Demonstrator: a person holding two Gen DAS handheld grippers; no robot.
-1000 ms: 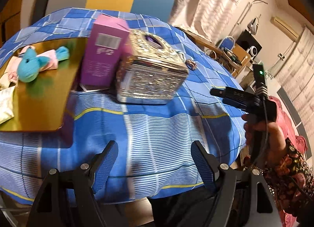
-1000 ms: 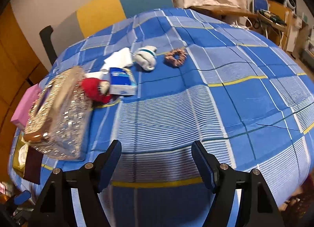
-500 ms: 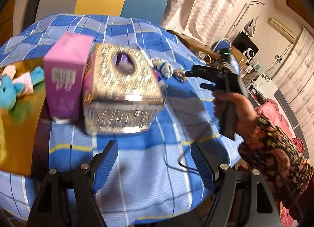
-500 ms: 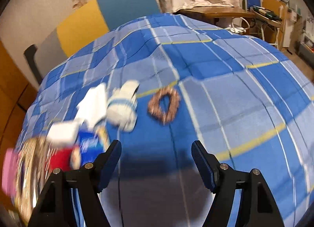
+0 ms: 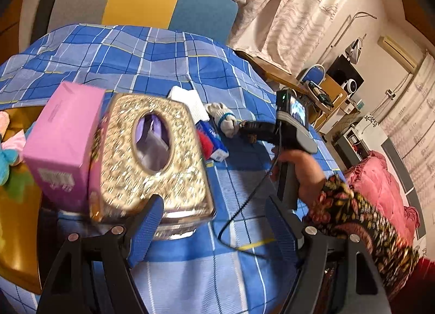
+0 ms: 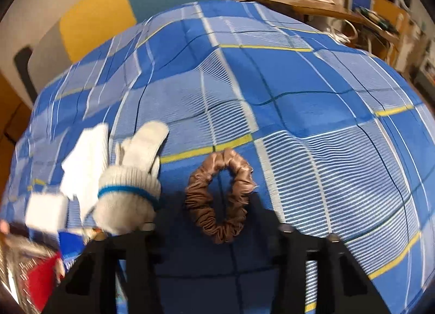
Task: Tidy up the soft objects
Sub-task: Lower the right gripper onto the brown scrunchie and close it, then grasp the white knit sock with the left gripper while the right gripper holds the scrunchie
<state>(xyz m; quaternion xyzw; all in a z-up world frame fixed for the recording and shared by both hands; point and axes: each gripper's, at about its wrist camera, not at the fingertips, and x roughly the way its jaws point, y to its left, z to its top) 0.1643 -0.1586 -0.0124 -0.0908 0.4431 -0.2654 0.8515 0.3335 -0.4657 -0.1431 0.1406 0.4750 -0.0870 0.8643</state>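
Scrunchie [image 6: 220, 199], brown and ruffled, lies on the checked worktop [image 6: 312, 112] between the right gripper's [image 6: 217, 235] closing jaws, apparently the pickup step; next likely calls for lifting.

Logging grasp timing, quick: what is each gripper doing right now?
Left gripper: open, empty.
Right gripper: jaws closing around the brown scrunchie, not yet gripping it.

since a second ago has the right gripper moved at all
Yes. In the left wrist view the right gripper has gone from past the table's edge to over the cloth, beside the white glove. Its jaws are closing over the brown scrunchie.
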